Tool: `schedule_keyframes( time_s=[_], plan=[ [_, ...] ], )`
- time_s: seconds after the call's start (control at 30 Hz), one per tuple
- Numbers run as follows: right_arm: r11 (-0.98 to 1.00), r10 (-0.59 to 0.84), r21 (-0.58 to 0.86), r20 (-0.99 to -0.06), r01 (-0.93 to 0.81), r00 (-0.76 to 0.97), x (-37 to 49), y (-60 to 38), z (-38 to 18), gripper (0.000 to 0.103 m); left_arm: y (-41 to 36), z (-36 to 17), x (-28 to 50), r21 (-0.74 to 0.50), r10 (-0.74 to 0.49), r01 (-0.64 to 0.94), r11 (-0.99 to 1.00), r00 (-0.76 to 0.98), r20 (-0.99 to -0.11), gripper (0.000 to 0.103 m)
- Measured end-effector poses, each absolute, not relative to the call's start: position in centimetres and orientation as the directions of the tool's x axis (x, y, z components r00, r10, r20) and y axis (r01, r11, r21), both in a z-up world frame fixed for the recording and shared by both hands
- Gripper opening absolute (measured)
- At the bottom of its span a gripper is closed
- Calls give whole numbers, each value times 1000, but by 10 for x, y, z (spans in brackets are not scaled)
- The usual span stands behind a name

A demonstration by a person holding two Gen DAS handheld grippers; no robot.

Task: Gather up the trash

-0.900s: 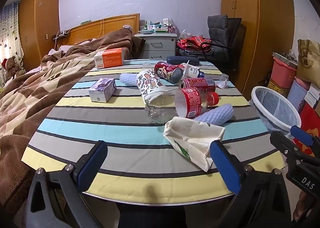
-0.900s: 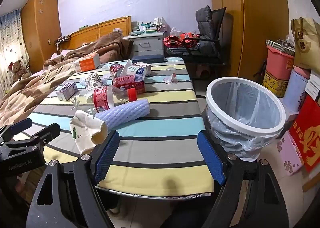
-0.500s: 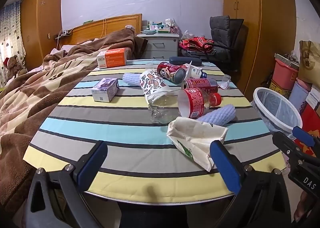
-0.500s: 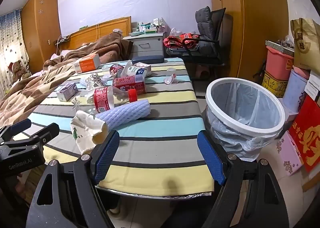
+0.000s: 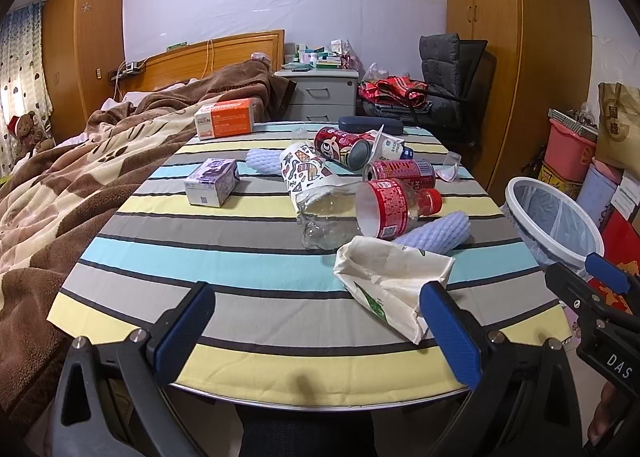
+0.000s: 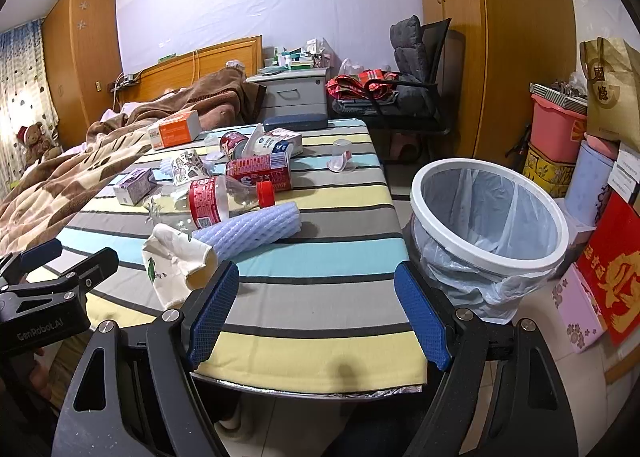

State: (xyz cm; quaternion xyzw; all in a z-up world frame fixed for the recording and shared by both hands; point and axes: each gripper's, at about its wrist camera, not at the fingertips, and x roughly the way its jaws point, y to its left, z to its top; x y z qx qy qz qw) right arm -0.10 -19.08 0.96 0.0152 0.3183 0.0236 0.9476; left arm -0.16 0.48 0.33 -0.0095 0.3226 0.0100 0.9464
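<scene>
The left gripper hangs spread wide and empty over the near edge of the striped tabletop. Along the left edge lie a purple carton and, at the far left corner, an orange box. The trash crowds the middle and right: a patterned paper cup, red cans, a clear bottle with a red label and cap, a lavender foam sleeve, and a crumpled paper bag touching that gripper's right fingertip. The left gripper's body reads "GenRobot.AI" in the right wrist view. The near right corner of the cloth is bare. The right gripper, also spread and empty, hovers there. Off the right edge, just beside the table, stands a white-rimmed bin with a plastic liner.
</scene>
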Motion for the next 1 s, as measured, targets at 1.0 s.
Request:
schedule_keyframes(
  time_s=[1.0],
  plan=[
    [999,49,44,-598,-28,800,-2,-191,10,82,5,3,-5,-14,12,-25,1000,794,-608,103]
  ],
)
